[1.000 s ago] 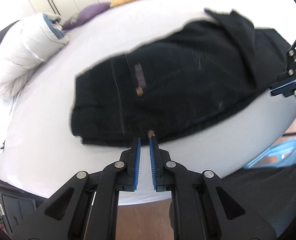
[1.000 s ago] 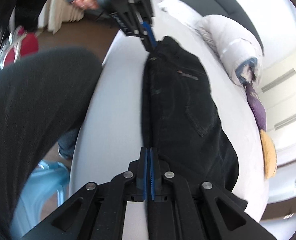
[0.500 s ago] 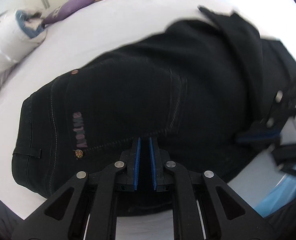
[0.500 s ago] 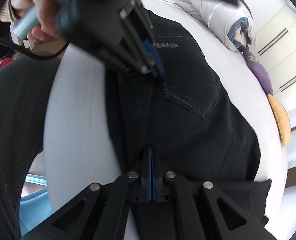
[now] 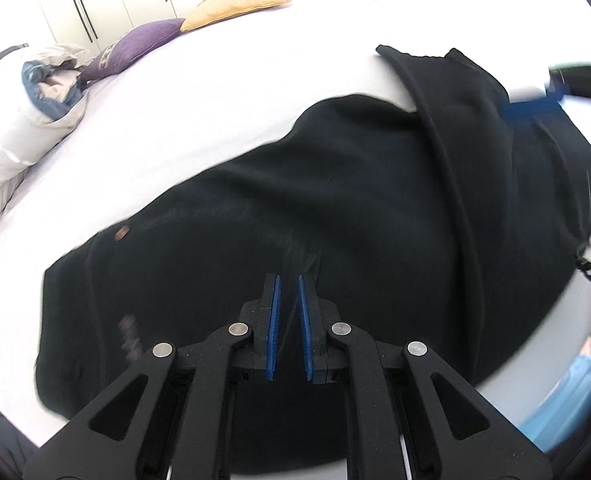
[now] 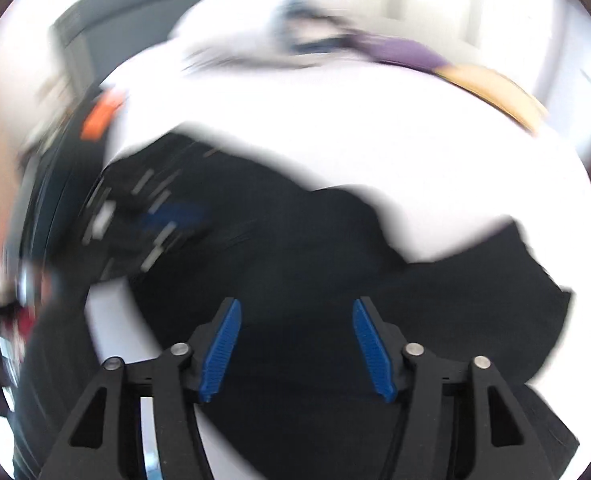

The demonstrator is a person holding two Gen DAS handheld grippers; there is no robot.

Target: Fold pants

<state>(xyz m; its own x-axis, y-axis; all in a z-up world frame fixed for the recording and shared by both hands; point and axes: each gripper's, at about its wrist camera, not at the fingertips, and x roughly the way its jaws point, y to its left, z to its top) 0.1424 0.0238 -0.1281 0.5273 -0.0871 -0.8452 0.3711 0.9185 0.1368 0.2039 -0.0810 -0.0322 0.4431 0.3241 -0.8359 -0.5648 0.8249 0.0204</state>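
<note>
So the left gripper has its blue pads nearly together, pinching a little ridge of black denim, right over the middle of the pants. The right gripper is spread wide, gripping nothing, hovering over the same dark cloth (that view is super blurry though). The pants lie flat on the white bed, long axis running left to right across the left camera, waistband end at the left, a folded strip at the right. I'd guess the left one leads the next fold.
</note>
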